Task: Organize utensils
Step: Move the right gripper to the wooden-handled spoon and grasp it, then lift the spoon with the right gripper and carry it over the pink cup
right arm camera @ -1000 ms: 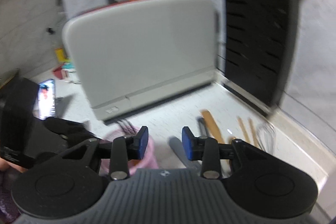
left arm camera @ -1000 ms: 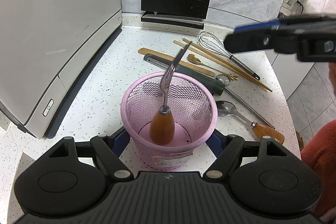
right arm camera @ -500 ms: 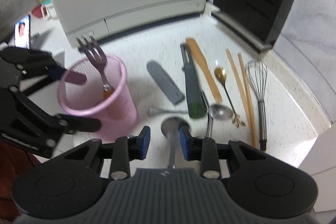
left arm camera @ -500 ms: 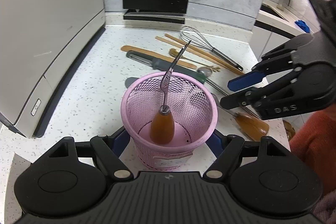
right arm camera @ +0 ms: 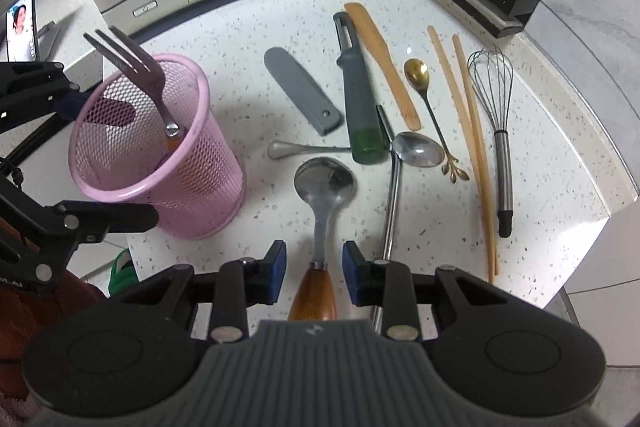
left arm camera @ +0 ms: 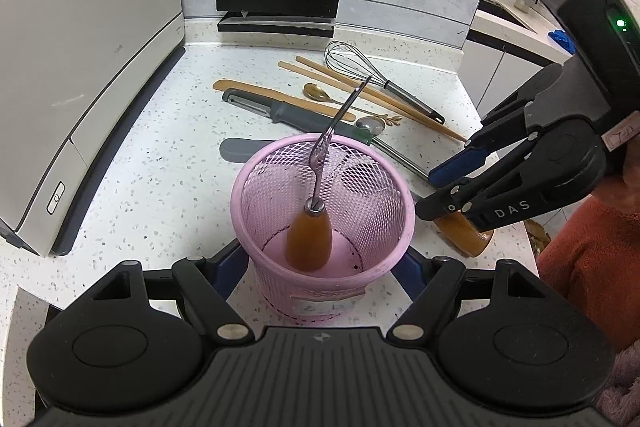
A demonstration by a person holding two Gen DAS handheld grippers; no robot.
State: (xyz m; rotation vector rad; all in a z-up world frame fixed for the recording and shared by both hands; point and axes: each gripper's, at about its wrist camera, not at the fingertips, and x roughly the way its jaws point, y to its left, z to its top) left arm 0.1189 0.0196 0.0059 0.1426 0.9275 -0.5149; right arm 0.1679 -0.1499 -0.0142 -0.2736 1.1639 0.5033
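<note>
- The left tool (left arm camera: 322,263) is gripping the pink mesh cup (left arm camera: 320,227) from both sides, its blue pads pressing on the cup's lower wall.
- The cup is standing upright near the counter's (right arm camera: 248,27) front edge, holding a wooden-handled fork (right arm camera: 136,67) that is leaning tines-up.
- The right tool (right arm camera: 314,267) is hovering with its jaws parted on either side of the wooden-handled spoon (right arm camera: 324,187); the pads are not touching it.
- This spoon is lying flat by the front edge, just beside the cup.
- A peeler (right arm camera: 358,99), whisk (right arm camera: 494,107), chopsticks (right arm camera: 468,115) and gold spoon (right arm camera: 420,79) are lying toward the counter's back right corner.
</note>
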